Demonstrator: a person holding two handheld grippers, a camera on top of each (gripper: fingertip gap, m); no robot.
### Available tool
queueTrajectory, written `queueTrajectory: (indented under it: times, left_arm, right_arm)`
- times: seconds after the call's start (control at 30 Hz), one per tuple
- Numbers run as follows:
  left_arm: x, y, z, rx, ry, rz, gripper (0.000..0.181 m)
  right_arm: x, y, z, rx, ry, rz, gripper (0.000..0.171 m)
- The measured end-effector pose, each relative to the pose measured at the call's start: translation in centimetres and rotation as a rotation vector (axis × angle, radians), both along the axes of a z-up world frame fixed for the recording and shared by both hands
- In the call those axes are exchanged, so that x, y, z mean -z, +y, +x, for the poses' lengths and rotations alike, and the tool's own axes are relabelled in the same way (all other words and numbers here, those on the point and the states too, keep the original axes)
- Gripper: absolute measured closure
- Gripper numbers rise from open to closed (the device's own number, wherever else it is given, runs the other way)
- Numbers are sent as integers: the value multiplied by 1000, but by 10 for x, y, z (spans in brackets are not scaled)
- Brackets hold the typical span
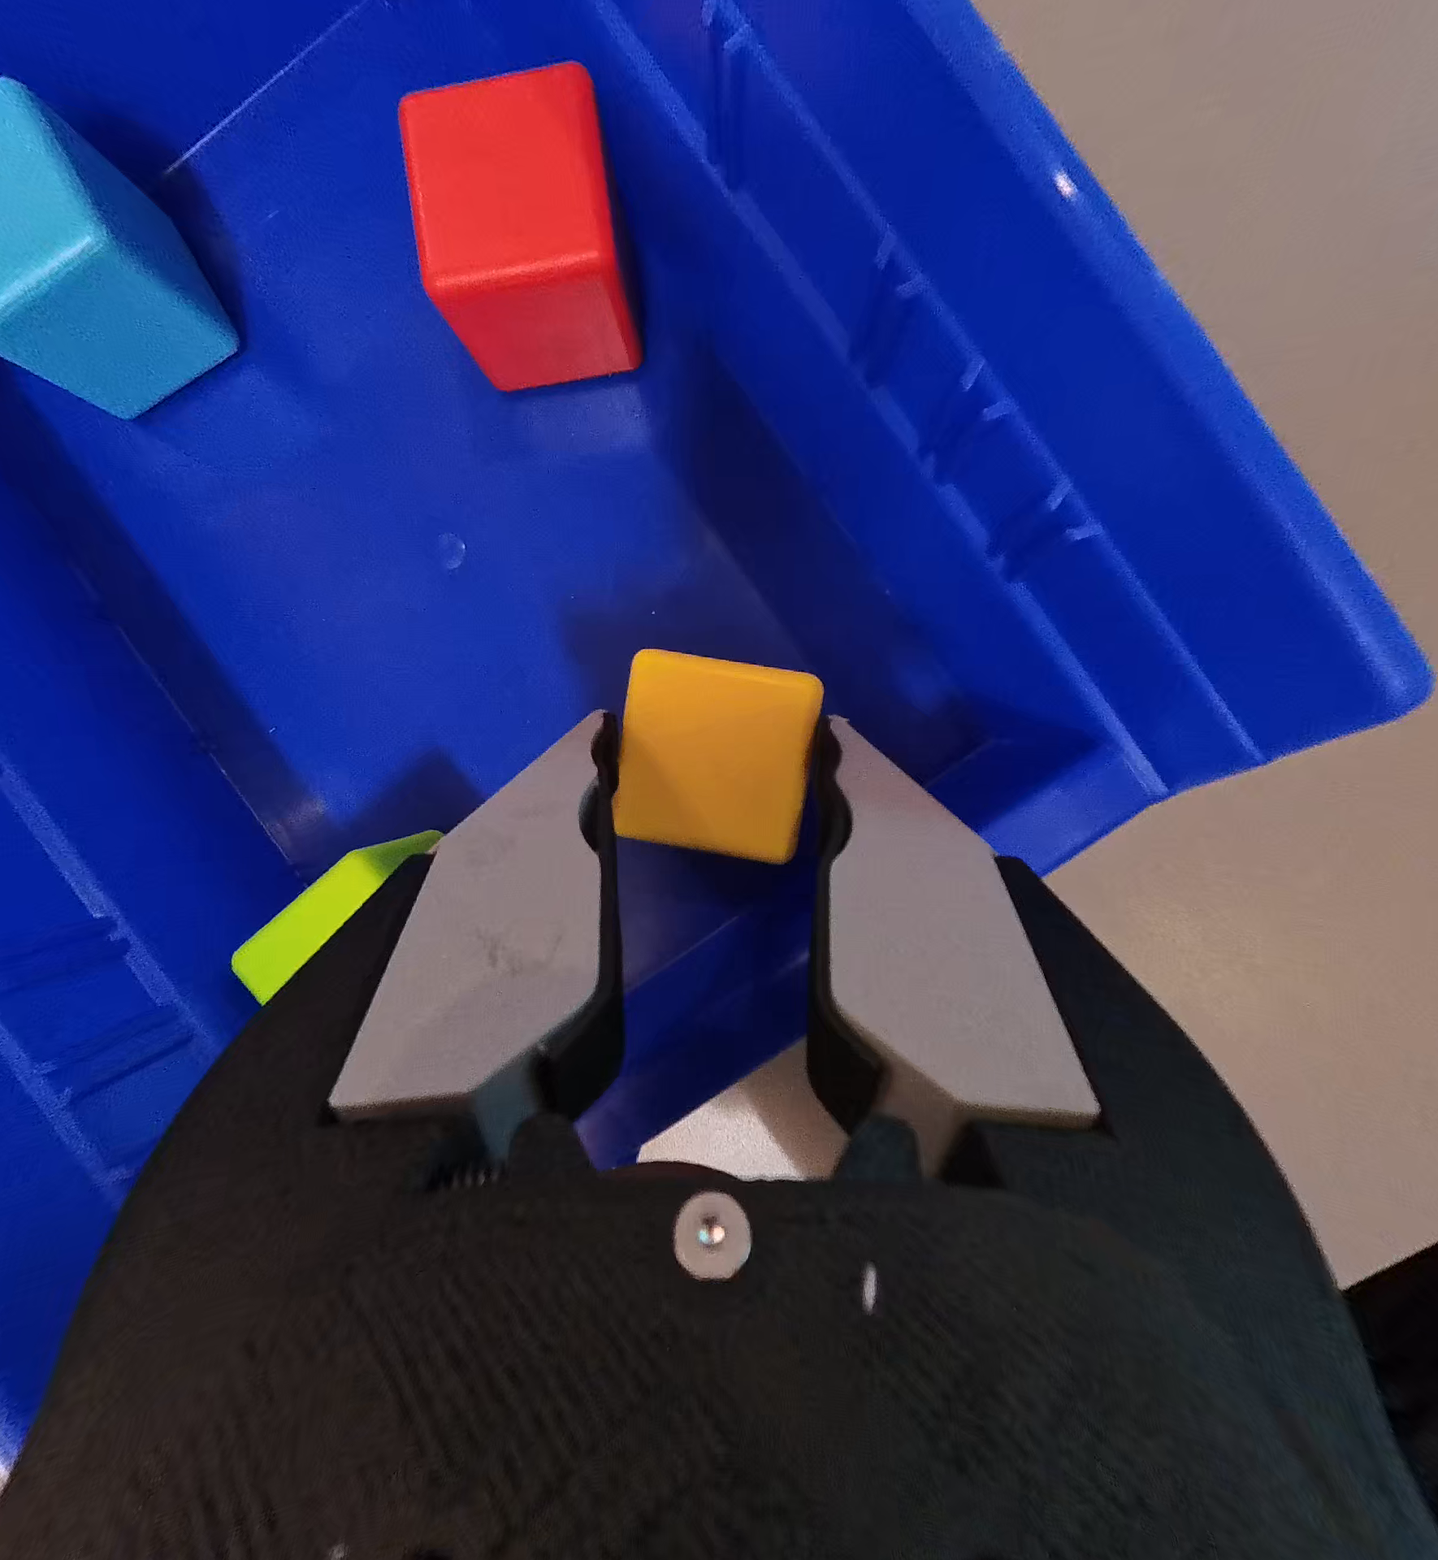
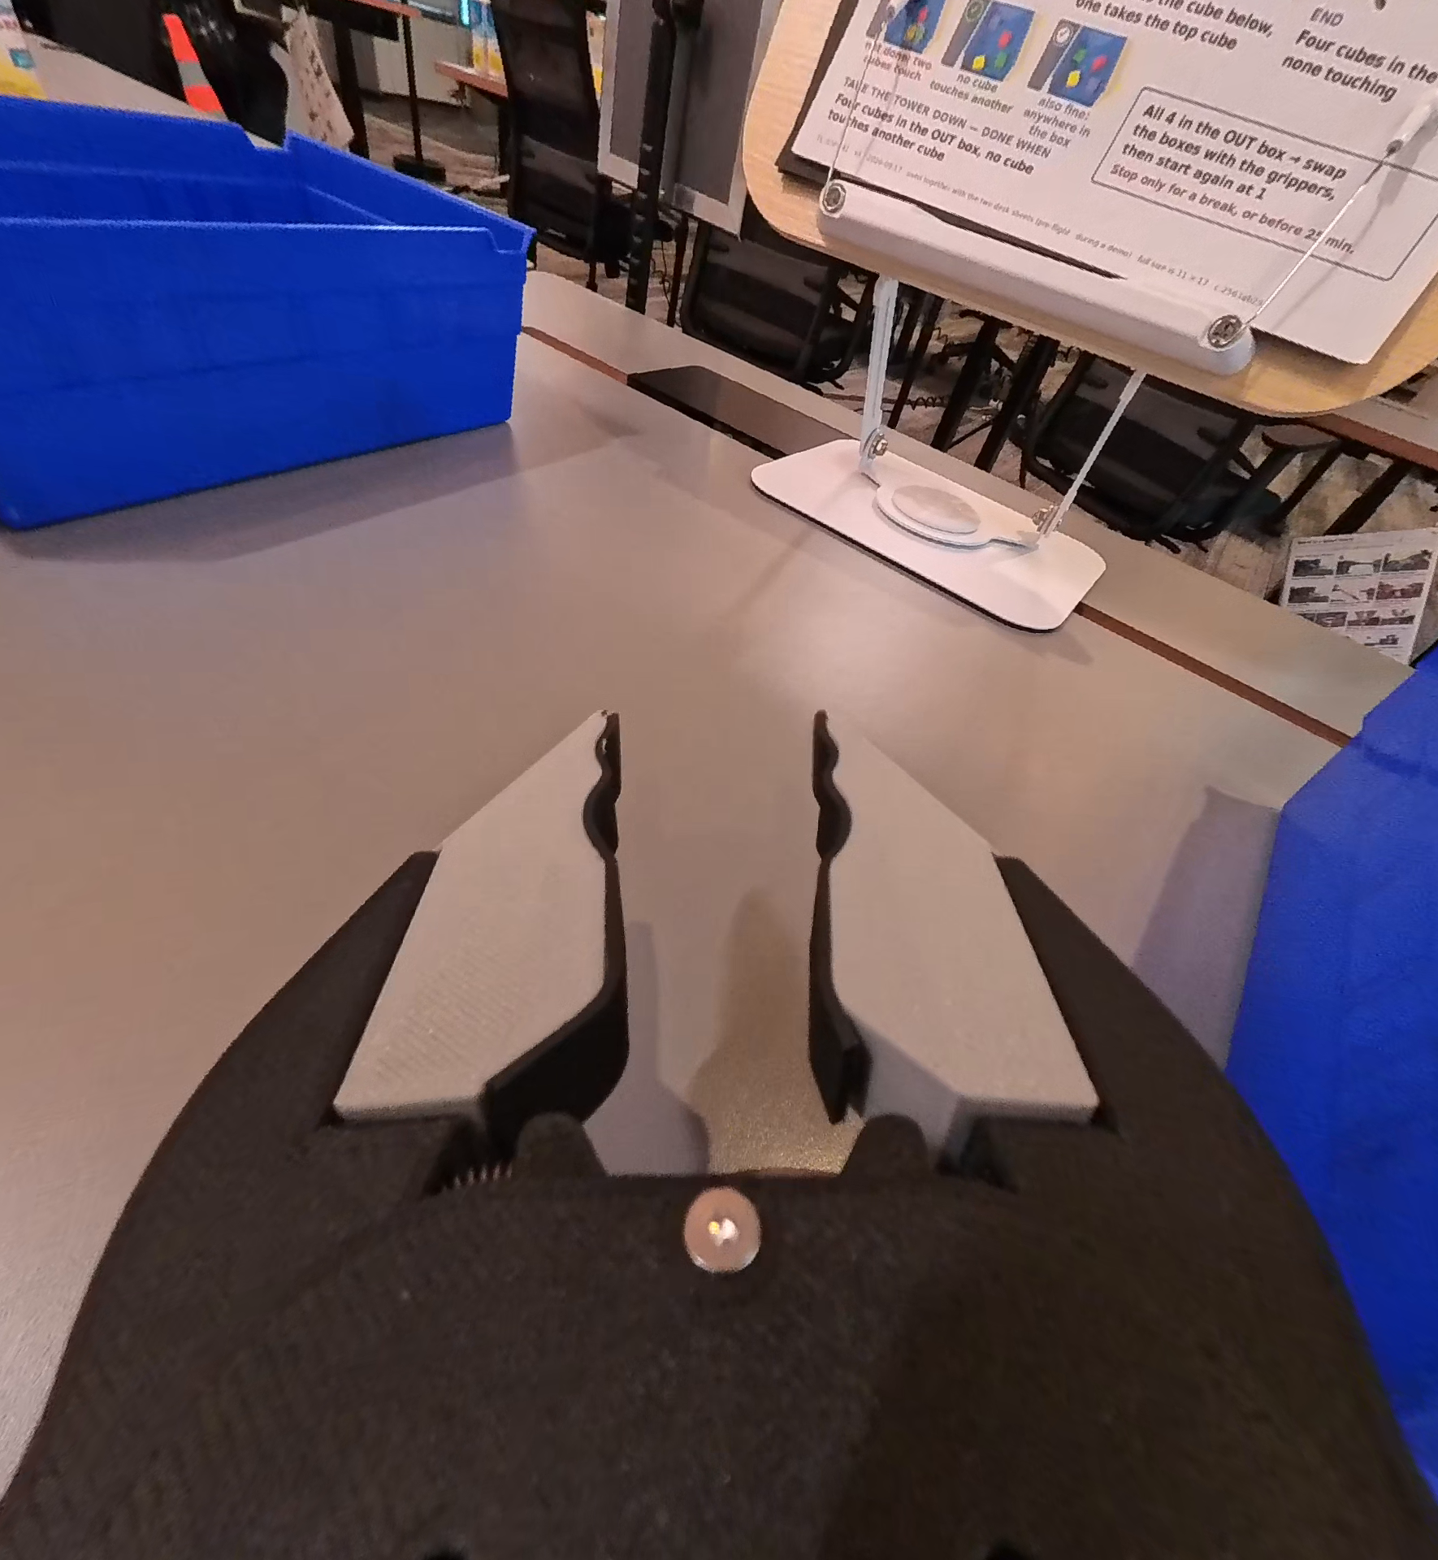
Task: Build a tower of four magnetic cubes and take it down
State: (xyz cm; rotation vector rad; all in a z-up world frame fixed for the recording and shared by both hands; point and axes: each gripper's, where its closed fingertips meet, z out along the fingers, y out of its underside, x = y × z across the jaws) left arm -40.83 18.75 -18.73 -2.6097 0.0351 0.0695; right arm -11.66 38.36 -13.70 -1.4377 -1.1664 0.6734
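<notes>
two grey fingers [image 1: 521,912] of the left gripper [image 1: 716,743] are clamped on the yellow cube [image 1: 711,755], one on each side face, over the near right corner of a blue bin [image 1: 910,439]. whether the cube rests on the bin floor or is lifted clear of it cannot be told. a green cube [image 1: 319,916] lies just beside the left finger, partly hidden by the gripper body, near the bin's near wall. farther in, a red cube [image 1: 521,228] stands on the bin floor, and a light blue cube [image 1: 66,245] sits toward the far left side, well apart from the red one. none of the four cubes touches another. the bin stands on a pale desk [image 1: 1290,253].

the right gripper [image 2: 714,743] is released, its fingers [image 2: 513,928] spread with nothing between them, low over the bare grey desk [image 2: 361,692]. another blue bin [image 2: 218,338] stands at the desk's far left, a third blue bin wall [image 2: 1374,971] at its right edge, and a white stand holding a printed sheet [image 2: 1163,169] near the far edge.
</notes>
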Motion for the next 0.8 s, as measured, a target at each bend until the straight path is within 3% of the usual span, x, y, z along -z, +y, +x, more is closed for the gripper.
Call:
queueTrajectory:
  times: [0.43, 0.8]
  left_arm:
    - [-8, -5, -9, 14, 75, 8, 137]
    - [-99, 14, -2, 11, 105, 275, 137]
  right_arm:
    - [-1, 0, 0, 0, 4, 1, 129]
    - [-1, -2, 0, -3, 3, 6, 130]
